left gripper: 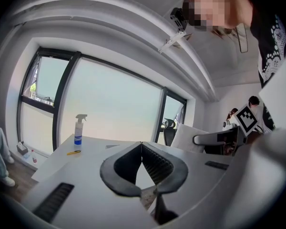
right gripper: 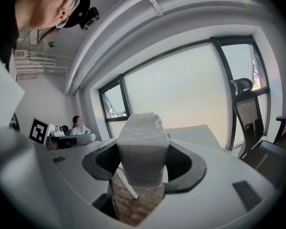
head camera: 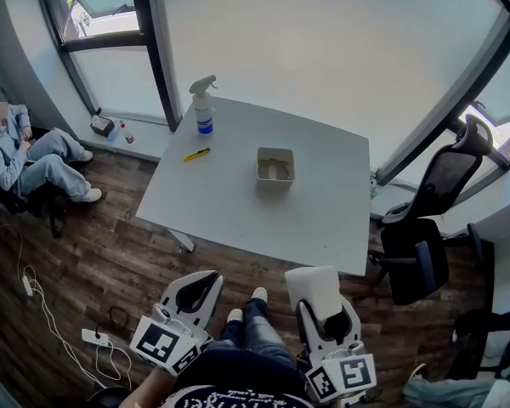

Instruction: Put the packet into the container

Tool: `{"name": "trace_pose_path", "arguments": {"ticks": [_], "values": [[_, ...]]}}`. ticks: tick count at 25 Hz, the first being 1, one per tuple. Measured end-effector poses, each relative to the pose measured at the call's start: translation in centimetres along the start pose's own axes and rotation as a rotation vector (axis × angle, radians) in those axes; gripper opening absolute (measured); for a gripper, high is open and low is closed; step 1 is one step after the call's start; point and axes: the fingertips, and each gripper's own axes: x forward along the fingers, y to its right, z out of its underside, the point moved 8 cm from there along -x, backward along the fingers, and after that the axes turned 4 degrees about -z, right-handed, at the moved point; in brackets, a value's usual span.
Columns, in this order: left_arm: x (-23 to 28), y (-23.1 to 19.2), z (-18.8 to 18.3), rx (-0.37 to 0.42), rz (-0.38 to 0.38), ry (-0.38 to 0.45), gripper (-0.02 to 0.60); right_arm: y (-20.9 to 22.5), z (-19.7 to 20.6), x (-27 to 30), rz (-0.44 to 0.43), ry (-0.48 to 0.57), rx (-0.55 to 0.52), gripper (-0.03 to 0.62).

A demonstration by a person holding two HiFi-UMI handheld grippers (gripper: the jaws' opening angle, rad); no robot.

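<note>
The right gripper (right gripper: 142, 162) holds the packet (right gripper: 142, 142), a pale grey soft pack standing upright between the jaws, which press on its two sides; its top rises above them. The left gripper (left gripper: 142, 146) is closed on nothing, its dark jaw tips touching at the front. In the head view both grippers are low and close to the person's body, over the wooden floor (head camera: 93, 270) and short of the table's near edge, the left one beside the person's jeans (head camera: 257, 325)

Further out stands the white table (head camera: 229, 206). The container (head camera: 260, 167), a small pale square tub with something tan inside, sits near the middle of the table, well apart from the packet. A spray bottle (head camera: 203, 107) with a blue label stands upright at the far corner, and a yellow pen-like thing (head camera: 196, 154) lies near it, between the bottle and the tub. A black office chair (head camera: 425, 219) stands to the right of the table. A seated person (head camera: 25, 155) in pale clothes is at the far left, by the window (head camera: 110, 49)
</note>
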Motion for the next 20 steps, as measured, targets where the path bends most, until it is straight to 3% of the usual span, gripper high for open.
{"name": "trace_pose_path", "arguments": {"ticks": [20], "values": [[10.0,-0.8,-1.8,-0.009,-0.068,0.015,0.008,7.7,-3.8,7.6,-0.084,-0.025,-0.01,0.272]]}}
